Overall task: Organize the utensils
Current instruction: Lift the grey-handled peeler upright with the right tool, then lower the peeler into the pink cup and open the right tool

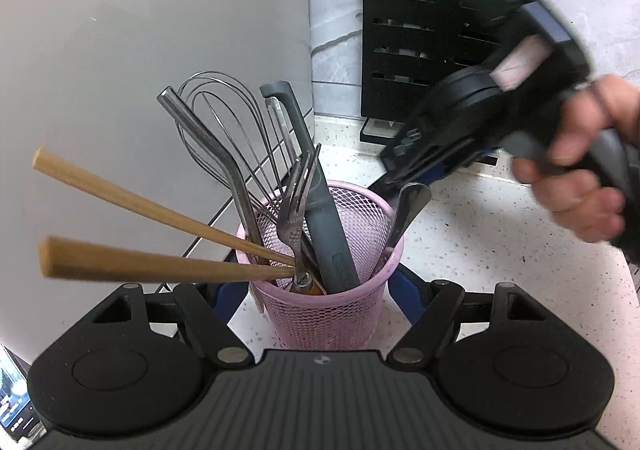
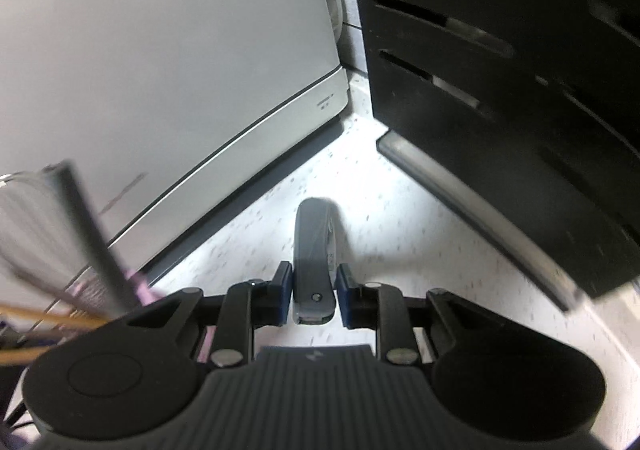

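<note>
A pink mesh cup point(image 1: 320, 314) stands on the speckled counter between the fingers of my left gripper point(image 1: 320, 296), whose blue pads press its sides. It holds two wooden chopsticks point(image 1: 160, 210), a wire whisk point(image 1: 224, 118), metal tongs point(image 1: 212, 146), a fork point(image 1: 296, 202) and a grey-handled tool point(image 1: 320, 206). My right gripper point(image 1: 404, 186) reaches in from the right, shut on a metal spoon point(image 1: 410, 206) whose end is over the cup's right rim. In the right wrist view the gripper point(image 2: 313, 294) clamps the spoon's handle point(image 2: 316, 250).
A large grey appliance point(image 1: 140, 70) stands close behind the cup on the left. A black slotted rack point(image 1: 424, 22) stands at the back right, also in the right wrist view point(image 2: 500, 90). Speckled white counter point(image 1: 500, 282) lies to the right.
</note>
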The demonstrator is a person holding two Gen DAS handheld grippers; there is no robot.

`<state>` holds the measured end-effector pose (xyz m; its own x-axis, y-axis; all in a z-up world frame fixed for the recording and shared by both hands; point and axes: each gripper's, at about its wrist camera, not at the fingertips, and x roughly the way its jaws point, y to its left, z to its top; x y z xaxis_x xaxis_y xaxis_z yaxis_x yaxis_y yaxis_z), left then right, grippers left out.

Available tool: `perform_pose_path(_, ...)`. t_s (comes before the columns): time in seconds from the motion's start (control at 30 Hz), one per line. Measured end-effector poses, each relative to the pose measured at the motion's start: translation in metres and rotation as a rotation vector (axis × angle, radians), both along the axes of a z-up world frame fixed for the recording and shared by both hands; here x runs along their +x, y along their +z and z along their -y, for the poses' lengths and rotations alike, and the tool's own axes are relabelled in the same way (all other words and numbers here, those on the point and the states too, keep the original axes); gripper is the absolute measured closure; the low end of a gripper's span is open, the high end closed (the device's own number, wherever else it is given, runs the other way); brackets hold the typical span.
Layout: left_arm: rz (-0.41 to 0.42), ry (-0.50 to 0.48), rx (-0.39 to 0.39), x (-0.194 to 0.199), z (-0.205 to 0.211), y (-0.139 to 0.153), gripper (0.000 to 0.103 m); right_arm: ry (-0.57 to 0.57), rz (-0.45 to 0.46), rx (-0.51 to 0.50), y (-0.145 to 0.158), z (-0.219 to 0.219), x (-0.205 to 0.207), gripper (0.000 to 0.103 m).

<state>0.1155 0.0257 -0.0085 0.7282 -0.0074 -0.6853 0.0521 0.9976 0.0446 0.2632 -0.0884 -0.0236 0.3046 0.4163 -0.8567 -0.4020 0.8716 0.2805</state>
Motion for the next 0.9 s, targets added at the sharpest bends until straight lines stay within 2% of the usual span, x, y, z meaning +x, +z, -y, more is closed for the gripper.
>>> perform_pose_path(0.1,-0.026,-0.003,-0.007,0.009,0.0,0.001,0.016,0.006,-0.023,0.045,0.007,0.016,-0.01,0.082)
perform_pose_path(0.23,-0.054,-0.006,-0.009,0.01,0.0,0.002,0.016,0.032,-0.013,0.079,0.032,0.026,-0.027,0.082)
perform_pose_path(0.5,-0.074,-0.012,-0.012,0.016,0.0,0.002,0.016,0.116,0.048,0.111,0.103,0.032,-0.062,0.082)
perform_pose_path(0.6,-0.077,-0.014,-0.013,0.016,-0.001,0.002,0.016,0.168,0.062,0.09,0.116,0.028,-0.068,0.082)
perform_pose_path(0.63,-0.077,-0.014,-0.013,0.016,-0.001,0.002,0.016,0.186,0.065,0.077,0.106,0.023,-0.063,0.082)
perform_pose_path(0.9,-0.063,-0.017,-0.019,0.013,-0.001,0.0,0.016,0.332,0.062,-0.052,0.121,-0.009,-0.079,0.082)
